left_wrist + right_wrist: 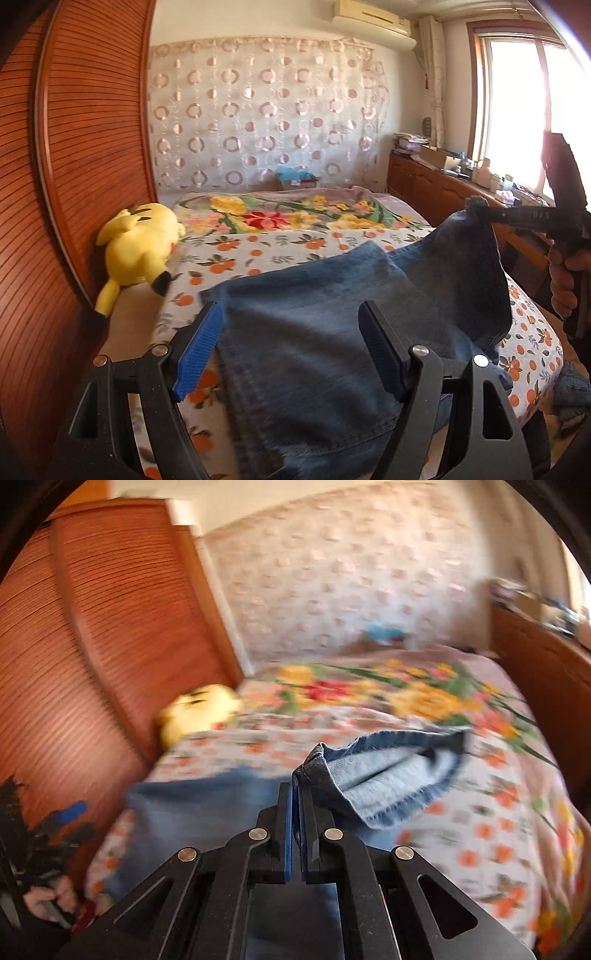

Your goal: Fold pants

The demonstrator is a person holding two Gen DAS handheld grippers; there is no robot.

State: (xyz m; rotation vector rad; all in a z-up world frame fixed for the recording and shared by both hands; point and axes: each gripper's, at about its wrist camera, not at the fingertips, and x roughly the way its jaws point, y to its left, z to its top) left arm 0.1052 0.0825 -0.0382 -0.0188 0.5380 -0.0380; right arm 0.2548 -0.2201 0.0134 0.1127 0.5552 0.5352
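A bed [258, 254] under an orange-print sheet fills the room in front of you, a louvred wooden headboard [92, 147] along its left side and a flowered blanket [295, 212] spread at the far end. Across the near half lie the jeans [314, 332], the blue denim you are folding, most of the cloth flat on the sheet while one leg rises off it toward your right. That lift looks like the opening of a fold: the leg end is raised so that it can be carried over the flat part.

A yellow plush toy [136, 251] rests on its side against the headboard, apart from the denim and out of the fold's path.

Your right gripper [295, 786] is clenched on the hem [314, 760] of the raised leg, its blue pads pressed together with the seam pinched between them; the frayed cuff hangs open beyond the fingers, showing its pale lining. The right wrist view is smeared by motion, so the sweep seems to be under way.

Your left gripper [291, 339] hangs spread wide over the flat denim, gripping nothing, its blue-padded fingers [199, 350] either side of the cloth, seemingly ready to pin or take the near edge as the leg comes across.
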